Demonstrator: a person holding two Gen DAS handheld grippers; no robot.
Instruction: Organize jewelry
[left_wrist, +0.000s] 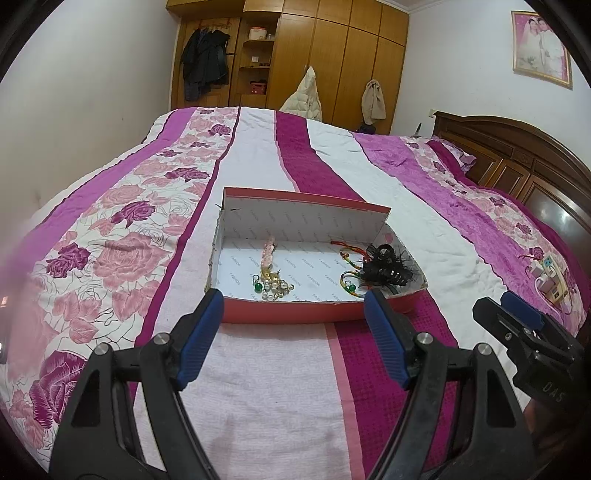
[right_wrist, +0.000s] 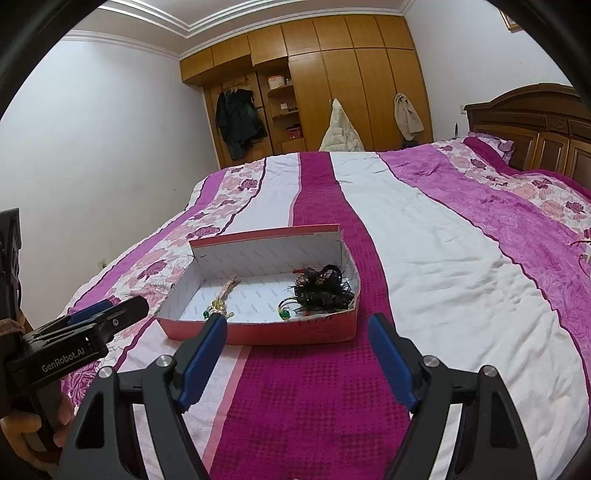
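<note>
A shallow red box (left_wrist: 295, 314) with a white lining lies on the bed; it also shows in the right wrist view (right_wrist: 258, 334). Inside at the left lies a pink tassel piece with pearl and green beads (left_wrist: 269, 273) (right_wrist: 221, 308). At the right lie a black feathered hair clip (left_wrist: 388, 267) (right_wrist: 321, 288) and coloured cord bracelets (left_wrist: 349, 258). My left gripper (left_wrist: 293, 336) is open and empty, just short of the box's near wall. My right gripper (right_wrist: 297, 354) is open and empty, also short of the box. Each gripper shows at the edge of the other's view.
The bed has a purple, pink and white floral quilt (left_wrist: 258, 387). A small cluster of white and pink items (left_wrist: 550, 280) lies on the quilt right of the box. A wooden headboard (left_wrist: 524, 166) stands at the right, a wardrobe (left_wrist: 332, 55) beyond the bed.
</note>
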